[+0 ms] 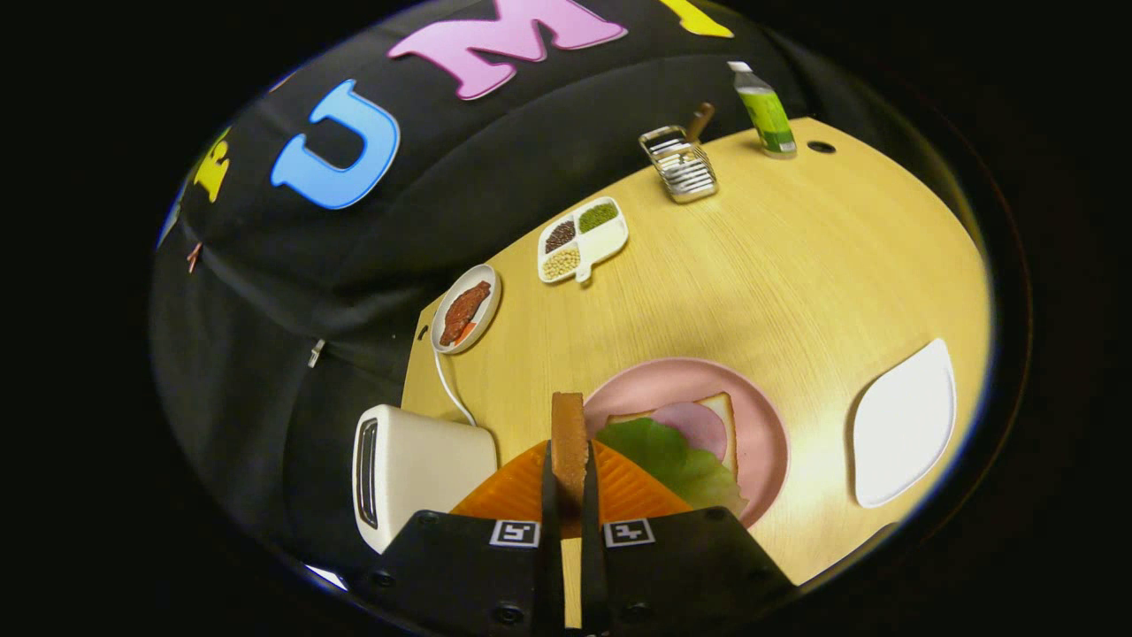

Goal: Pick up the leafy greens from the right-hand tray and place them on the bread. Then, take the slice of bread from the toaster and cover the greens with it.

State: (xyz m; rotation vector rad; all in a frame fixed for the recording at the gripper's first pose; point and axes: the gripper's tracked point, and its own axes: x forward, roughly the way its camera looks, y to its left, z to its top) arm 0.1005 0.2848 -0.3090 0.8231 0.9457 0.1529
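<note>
Gripper view: desk [796, 257] wide under me | toaster [416, 469] just left of my tool | pink plate [769, 442] ahead-right carries bread [721, 416], ham, leafy greens [672, 460] on top | my tool [570, 482] clamps the upright bread slice [569, 433], both fingers pressing it

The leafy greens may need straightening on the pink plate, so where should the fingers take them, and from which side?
Grip the leafy greens at their ruffled edge nearest the fingers, which overhangs the bread. Come from above on that near side. First set down the bread slice the gripper holds.
</note>
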